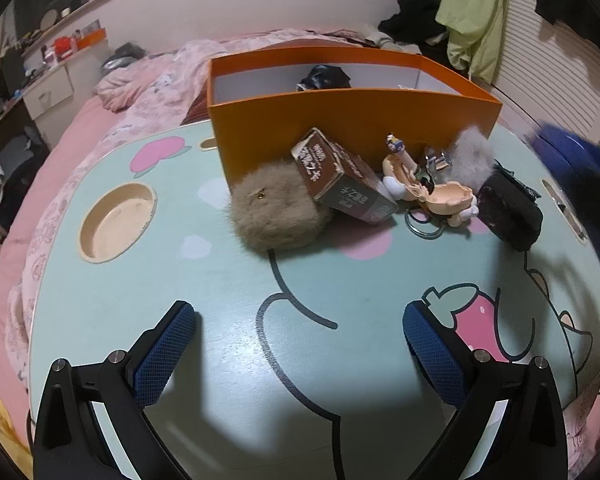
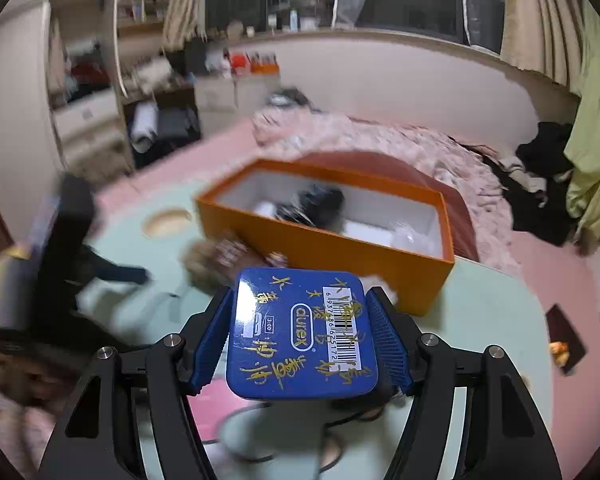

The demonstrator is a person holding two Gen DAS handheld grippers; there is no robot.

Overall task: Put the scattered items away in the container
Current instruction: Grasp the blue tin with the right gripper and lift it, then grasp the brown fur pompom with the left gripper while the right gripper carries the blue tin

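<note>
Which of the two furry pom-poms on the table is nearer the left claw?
The tan-brown pom-pom, lying against the brown carton. The grey pom-pom sits farther back by the orange box.

I am in a lived-in bedroom at home. My work surface is a mint-green cartoon-printed lap table (image 1: pixel 148 320) set on a bed with a pink sheet (image 1: pixel 80 128) and a rumpled pale pink floral quilt (image 2: pixel 380 136). A light green garment (image 1: pixel 476 12) hangs by the white slatted wardrobe doors (image 1: pixel 556 68), dark clothes (image 2: pixel 540 184) lie heaped on the bed, and cluttered white shelves (image 2: pixel 96 92) line the wall.
</note>
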